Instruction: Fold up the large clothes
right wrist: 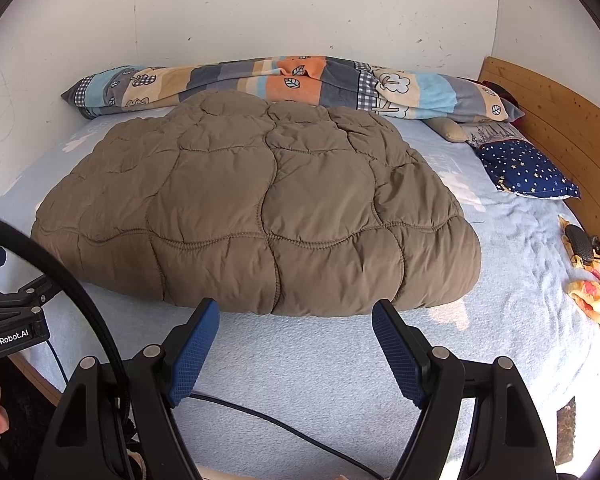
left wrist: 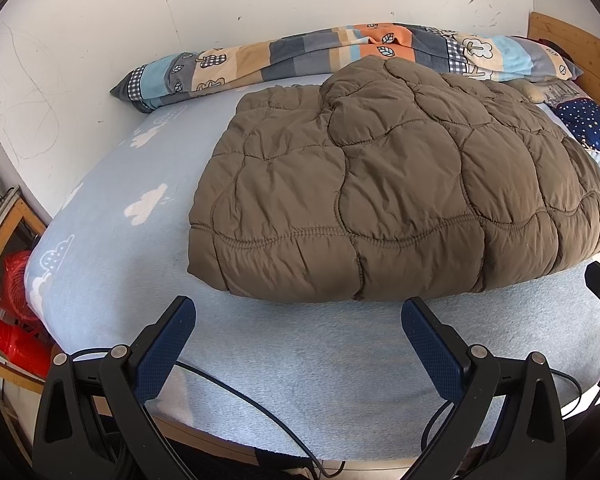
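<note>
A large brown quilted padded garment (left wrist: 380,184) lies folded into a thick bundle on the light blue bed sheet (left wrist: 112,200); it also shows in the right wrist view (right wrist: 260,208). My left gripper (left wrist: 298,312) is open and empty, just short of the bundle's near edge. My right gripper (right wrist: 296,314) is open and empty, its fingertips close to the bundle's near fold. The left gripper's body (right wrist: 8,320) shows at the left edge of the right wrist view.
A patchwork rolled quilt (right wrist: 284,84) lies along the white wall. A navy starred pillow (right wrist: 528,168) and a wooden headboard (right wrist: 560,120) are at right. Small cloth items (right wrist: 592,280) lie on the right of the bed. Red baskets (left wrist: 16,320) stand beside the bed at left.
</note>
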The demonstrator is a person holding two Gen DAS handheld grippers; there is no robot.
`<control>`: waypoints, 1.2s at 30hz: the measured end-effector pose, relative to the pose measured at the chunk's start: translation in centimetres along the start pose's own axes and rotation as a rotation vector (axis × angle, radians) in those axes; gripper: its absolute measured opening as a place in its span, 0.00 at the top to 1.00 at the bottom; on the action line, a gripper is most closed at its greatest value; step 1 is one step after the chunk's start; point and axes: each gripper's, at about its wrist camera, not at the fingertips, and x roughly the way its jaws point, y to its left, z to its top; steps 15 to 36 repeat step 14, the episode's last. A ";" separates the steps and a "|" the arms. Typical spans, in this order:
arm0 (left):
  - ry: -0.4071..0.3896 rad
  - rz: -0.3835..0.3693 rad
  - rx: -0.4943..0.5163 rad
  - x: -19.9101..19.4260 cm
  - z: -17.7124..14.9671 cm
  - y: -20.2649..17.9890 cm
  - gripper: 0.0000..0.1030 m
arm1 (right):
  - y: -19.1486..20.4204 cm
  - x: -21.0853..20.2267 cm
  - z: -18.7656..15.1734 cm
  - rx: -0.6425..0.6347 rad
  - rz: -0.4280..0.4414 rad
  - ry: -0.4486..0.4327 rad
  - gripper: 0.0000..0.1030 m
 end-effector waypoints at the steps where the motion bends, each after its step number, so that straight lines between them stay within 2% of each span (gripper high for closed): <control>1: 0.000 0.000 0.000 0.0 0.0 0.0 0.00 | 0.0 0.0 0.0 0.000 0.000 0.000 0.20; 10: 0.033 -0.020 -0.005 0.3 -0.2 0.3 0.00 | 0.0 0.0 0.0 0.002 -0.001 -0.003 0.20; 36: 0.019 -0.015 -0.022 -0.1 -0.3 0.7 0.00 | -0.1 -0.1 0.0 0.005 0.009 -0.006 0.20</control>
